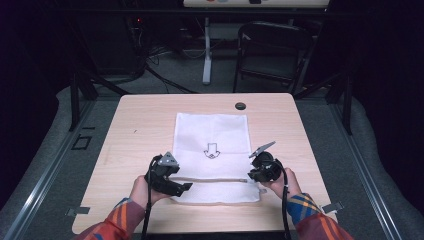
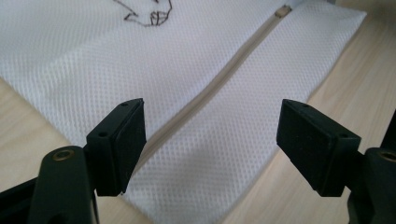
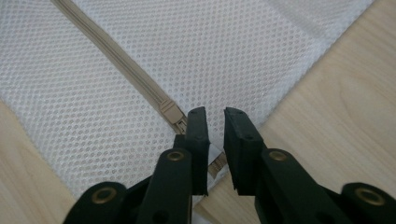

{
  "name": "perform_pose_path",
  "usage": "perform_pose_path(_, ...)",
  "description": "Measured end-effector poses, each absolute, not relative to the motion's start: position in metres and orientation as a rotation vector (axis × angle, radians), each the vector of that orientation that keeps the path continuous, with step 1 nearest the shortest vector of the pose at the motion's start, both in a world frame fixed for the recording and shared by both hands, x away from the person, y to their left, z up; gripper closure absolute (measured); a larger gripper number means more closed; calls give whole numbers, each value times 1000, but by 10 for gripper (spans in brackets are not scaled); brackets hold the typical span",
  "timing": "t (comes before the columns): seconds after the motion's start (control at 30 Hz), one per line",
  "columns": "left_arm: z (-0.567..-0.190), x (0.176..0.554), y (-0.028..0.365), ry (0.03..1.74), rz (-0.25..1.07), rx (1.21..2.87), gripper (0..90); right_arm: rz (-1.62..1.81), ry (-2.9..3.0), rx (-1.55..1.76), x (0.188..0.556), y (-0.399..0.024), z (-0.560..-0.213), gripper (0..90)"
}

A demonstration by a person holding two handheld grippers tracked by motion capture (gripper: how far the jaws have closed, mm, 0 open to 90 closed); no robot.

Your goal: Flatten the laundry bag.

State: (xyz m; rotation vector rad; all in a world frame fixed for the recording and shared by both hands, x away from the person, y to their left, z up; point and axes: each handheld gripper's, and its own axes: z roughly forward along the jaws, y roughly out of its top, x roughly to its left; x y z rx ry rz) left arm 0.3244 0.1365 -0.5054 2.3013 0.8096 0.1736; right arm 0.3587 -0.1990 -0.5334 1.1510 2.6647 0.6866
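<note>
A white mesh bag (image 1: pixel 212 131) lies flat on the wooden table (image 1: pixel 140 125), with a small arrow print (image 1: pixel 211 150) on it and a beige zipper (image 1: pixel 215 180) across its near end. My left gripper (image 1: pixel 184 187) hovers at the zipper's left end. Its jaws stand wide open over the zipper (image 2: pixel 219 84) and mesh (image 2: pixel 93 70), holding nothing (image 2: pixel 211 112). My right gripper (image 1: pixel 253 175) is at the zipper's right end. Its jaws (image 3: pixel 215 116) are a narrow gap apart, just right of the zipper slider (image 3: pixel 172 112). The left jaw hides the pull tab.
A black round cap (image 1: pixel 240 106) sits near the table's far edge. A dark folding chair (image 1: pixel 272 50) and a white table leg (image 1: pixel 207 50) stand beyond it. Bare wood (image 3: pixel 336 107) lies right of the bag's corner.
</note>
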Motion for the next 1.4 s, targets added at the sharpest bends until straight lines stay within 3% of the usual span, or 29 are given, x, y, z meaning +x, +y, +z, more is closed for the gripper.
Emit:
perform_pose_path(0.23, -508, 330, 116, 753, 190, 2309, 241, 625, 2698, 1174, 360, -195, -548, 900)
perform_pose_path(0.63, -519, 343, 80, 664, 153, 2355, 251, 696, 2702, 1141, 361, -189, -555, 900)
perform_pose_path(0.87, -525, 351, 58, 641, 145, 2354, 189, 697, 2719, 1125, 363, -188, -555, 900)
perform_pose_path(1.4, -533, 358, 16, 539, 110, 2401, 213, 727, 2710, 1134, 363, -191, -556, 900)
